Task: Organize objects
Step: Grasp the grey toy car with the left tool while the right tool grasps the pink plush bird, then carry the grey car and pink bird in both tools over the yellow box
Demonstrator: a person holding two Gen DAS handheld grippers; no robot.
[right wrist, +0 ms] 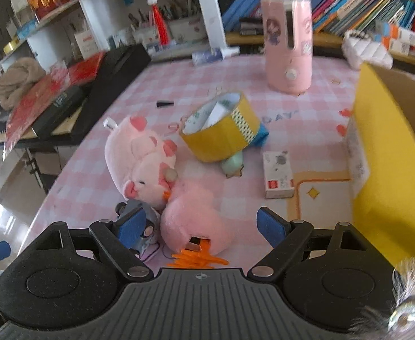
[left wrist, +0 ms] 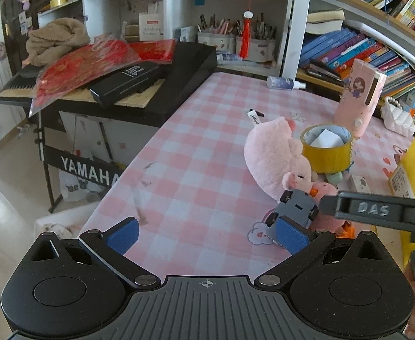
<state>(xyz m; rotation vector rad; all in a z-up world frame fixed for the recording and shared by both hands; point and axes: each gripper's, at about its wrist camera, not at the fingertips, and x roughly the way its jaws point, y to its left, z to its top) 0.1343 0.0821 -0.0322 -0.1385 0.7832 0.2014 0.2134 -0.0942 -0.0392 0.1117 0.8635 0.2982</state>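
On the pink checked tablecloth point(left wrist: 196, 153) lie a pink pig plush point(left wrist: 272, 155) point(right wrist: 139, 155), a second pink plush with orange feet point(right wrist: 196, 221), a small grey toy car point(left wrist: 295, 209) point(right wrist: 135, 212), a yellow tape roll point(left wrist: 327, 148) point(right wrist: 221, 127) and a small white box point(right wrist: 278, 174). My left gripper point(left wrist: 207, 233) is open and empty over bare cloth; its right pad sits against the toy car. My right gripper point(right wrist: 201, 223) is open, its jaws on either side of the second plush. The right gripper's arm point(left wrist: 377, 209) shows in the left wrist view.
A yellow cardboard box point(right wrist: 391, 153) stands at the right. A tall pink container point(right wrist: 289, 45), a spray bottle point(left wrist: 285, 82), a black pen cap point(right wrist: 165, 103) and a white quilted bag point(right wrist: 368, 48) are further back. A Yamaha keyboard point(left wrist: 162, 85) piled with items stands left. Bookshelves line the back.
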